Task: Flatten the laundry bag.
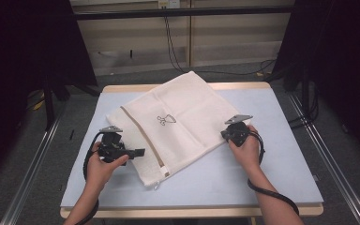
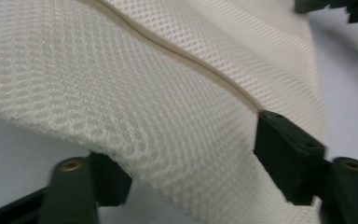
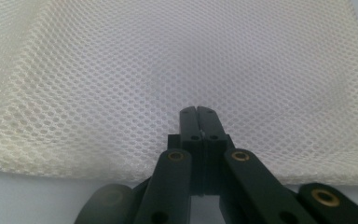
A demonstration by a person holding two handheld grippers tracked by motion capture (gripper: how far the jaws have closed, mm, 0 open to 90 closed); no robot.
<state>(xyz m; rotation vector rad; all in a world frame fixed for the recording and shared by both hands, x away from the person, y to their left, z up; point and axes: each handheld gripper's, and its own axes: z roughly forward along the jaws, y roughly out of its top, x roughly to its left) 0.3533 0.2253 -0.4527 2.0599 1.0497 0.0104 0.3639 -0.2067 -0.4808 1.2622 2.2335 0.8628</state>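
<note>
Left hand: wrapped round the left gripper point(image 1: 138, 152) at the near-left of the table, beside the bag's near-left edge.
Left gripper, state: jaws spread wide; the left gripper view shows mesh lying between them, one jaw at each side of the fabric edge, neither pressed onto it.
Right hand: holds the right gripper point(image 1: 225, 132) at the bag's right edge.
Right gripper, state: jaws pressed together, as seen in the right gripper view point(image 3: 200, 114); the tips lie over the mesh, and whether fabric is nipped between them cannot be told.
Mesh bag point(image 1: 178, 124): cream, flat, lying askew across the middle of the table, one corner reaching the far edge.
Zip seam point(image 1: 143, 136): tan line near the bag's left side; its weave shows close in the left gripper view point(image 2: 200, 65).
Printed mark point(image 1: 165, 120): small dark outline at bag centre, seen from the high view.
Table point(image 1: 281, 154): pale blue top, wooden rim.
</note>
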